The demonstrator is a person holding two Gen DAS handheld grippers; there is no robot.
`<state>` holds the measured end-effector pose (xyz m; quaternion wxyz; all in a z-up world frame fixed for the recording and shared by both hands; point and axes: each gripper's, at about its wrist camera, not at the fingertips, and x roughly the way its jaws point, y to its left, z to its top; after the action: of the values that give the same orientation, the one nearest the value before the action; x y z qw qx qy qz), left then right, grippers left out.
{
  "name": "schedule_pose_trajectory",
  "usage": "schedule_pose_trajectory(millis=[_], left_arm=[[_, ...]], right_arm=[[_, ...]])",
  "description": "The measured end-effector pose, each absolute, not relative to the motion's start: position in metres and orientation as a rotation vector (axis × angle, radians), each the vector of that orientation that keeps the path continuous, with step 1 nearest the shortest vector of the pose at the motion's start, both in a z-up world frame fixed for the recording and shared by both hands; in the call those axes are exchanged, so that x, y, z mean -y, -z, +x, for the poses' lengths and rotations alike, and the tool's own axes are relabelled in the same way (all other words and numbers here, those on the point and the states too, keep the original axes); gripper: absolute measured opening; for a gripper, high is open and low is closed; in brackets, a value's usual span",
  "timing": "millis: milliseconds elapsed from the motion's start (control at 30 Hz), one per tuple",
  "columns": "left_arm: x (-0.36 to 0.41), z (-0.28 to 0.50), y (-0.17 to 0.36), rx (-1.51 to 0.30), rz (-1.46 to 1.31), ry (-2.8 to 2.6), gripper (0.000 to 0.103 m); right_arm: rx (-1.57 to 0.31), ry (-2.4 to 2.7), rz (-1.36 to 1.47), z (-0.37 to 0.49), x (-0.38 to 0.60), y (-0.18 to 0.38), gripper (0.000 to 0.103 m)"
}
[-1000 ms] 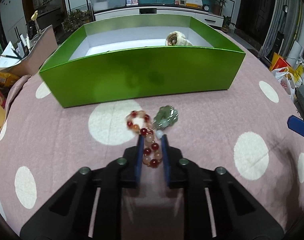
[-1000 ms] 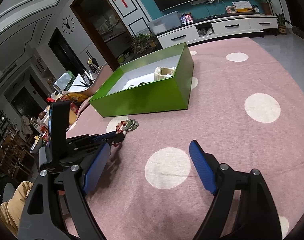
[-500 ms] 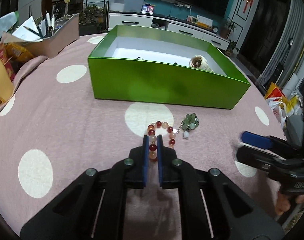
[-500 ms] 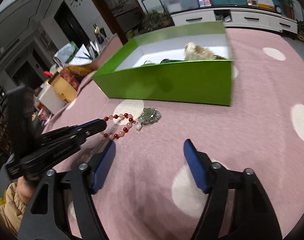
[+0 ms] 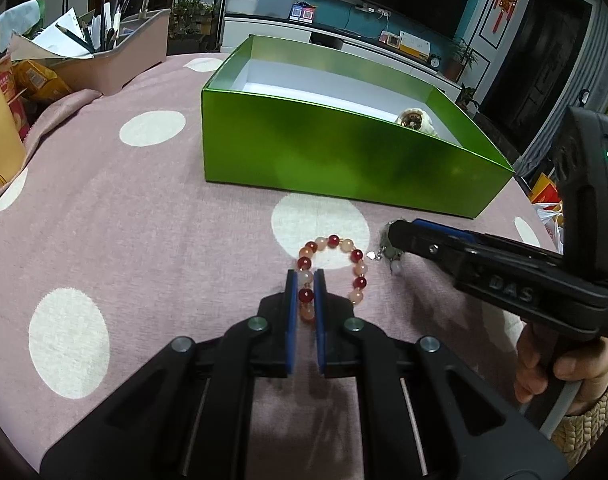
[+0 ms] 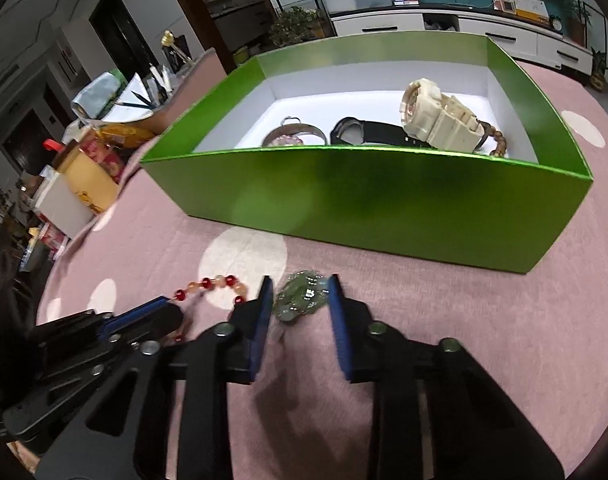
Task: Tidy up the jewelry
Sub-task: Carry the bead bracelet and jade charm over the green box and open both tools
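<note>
Left claw (image 5: pixel 304 280): your blue-padded fingers were pinched narrow on the red and peach round-bead bracelet (image 5: pixel 332 270), gripping a few beads on its near left side.
Bracelet: the rest of the loop lay on the desk ahead of the claw, partly over a white dot.
Right claw (image 6: pixel 300 294): you held it partly spread, one blue pad on either side of the pale green stone-bead cluster (image 6: pixel 302 296); whether the pads touched it could not be told.
Green cluster: it lay on the desk just right of the bracelet, near the front wall of the box.
Box: shiny green cardboard box with a white interior (image 6: pixel 375 196), open-topped, on the desk beyond both claws.
Box contents: a cream plastic wristwatch (image 6: pixel 437 116), a black-strap watch (image 6: pixel 367 130), a silver bangle (image 6: pixel 294 136) and a brown wooden-bead string (image 6: pixel 497 144).
Desk: pink cloth with white polka dots (image 5: pixel 152 216).
</note>
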<state>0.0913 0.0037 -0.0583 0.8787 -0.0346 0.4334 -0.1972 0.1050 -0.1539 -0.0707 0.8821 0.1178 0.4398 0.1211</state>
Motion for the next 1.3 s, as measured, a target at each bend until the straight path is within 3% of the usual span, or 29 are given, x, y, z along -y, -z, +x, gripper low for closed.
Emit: schedule_pose_trajectory(millis=[100, 167, 1300], left_arm=[[-0.004, 0.091, 0.059, -0.905, -0.074, 0.413, 0.007], [-0.004, 0.091, 0.059, -0.905, -0.075, 0.414, 0.007], [0.015, 0.057, -0.017, -0.758, 0.005, 0.441, 0.007]], right_arm=[[-0.909, -0.246, 0.231, 0.105, 0.152, 0.071, 0.019], [-0.896, -0.251, 0.238, 0.103, 0.154, 0.068, 0.007], [-0.684, -0.285, 0.266, 0.010, 0.202, -0.012, 0.007]])
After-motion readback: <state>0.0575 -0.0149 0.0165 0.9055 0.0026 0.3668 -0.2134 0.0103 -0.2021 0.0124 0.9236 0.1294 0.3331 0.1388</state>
